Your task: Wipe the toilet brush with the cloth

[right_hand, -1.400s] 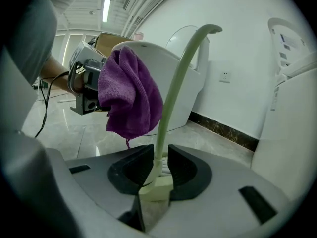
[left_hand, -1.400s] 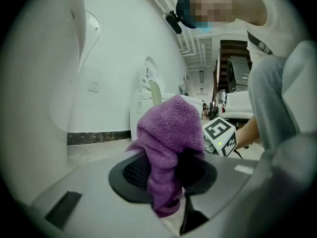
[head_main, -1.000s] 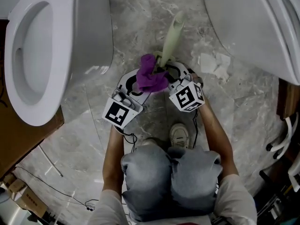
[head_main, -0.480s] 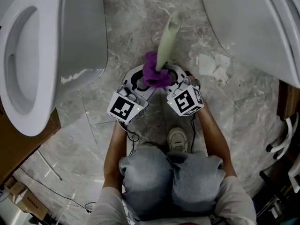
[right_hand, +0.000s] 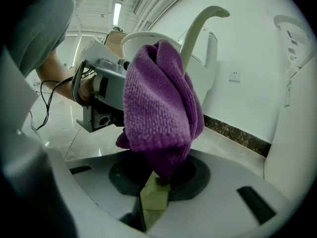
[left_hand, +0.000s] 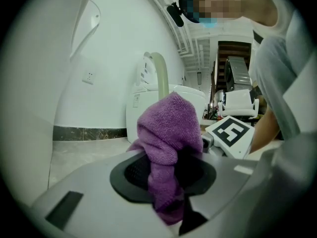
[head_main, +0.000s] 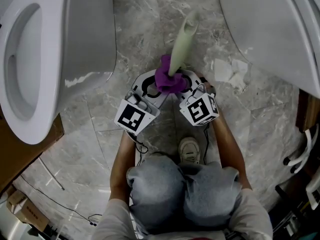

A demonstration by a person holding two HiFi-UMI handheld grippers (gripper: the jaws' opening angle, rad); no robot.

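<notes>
The pale green toilet brush (head_main: 182,39) sticks up and away from me, and my right gripper (head_main: 186,83) is shut on its lower end. A purple cloth (head_main: 169,79) is bunched round the shaft just above that grip, with my left gripper (head_main: 156,86) shut on it. In the left gripper view the cloth (left_hand: 171,143) fills the jaws of the left gripper (left_hand: 168,182), with the brush (left_hand: 159,71) rising behind it. In the right gripper view the right gripper (right_hand: 156,192) clamps the green stem (right_hand: 154,195). The cloth (right_hand: 161,108) covers the stem above it, and the curved top (right_hand: 200,24) shows.
A white toilet (head_main: 40,59) stands at the left and another white fixture (head_main: 270,29) at the upper right. Crumpled white paper (head_main: 230,71) lies on the marble floor. My shoe (head_main: 191,148) and knees sit below the grippers. A brown board (head_main: 30,154) and cables lie at the lower left.
The cloth hung to the left of the brush a second ago; it now sits bunched round the shaft. Both grippers have drawn closer together and slightly upward in view.
</notes>
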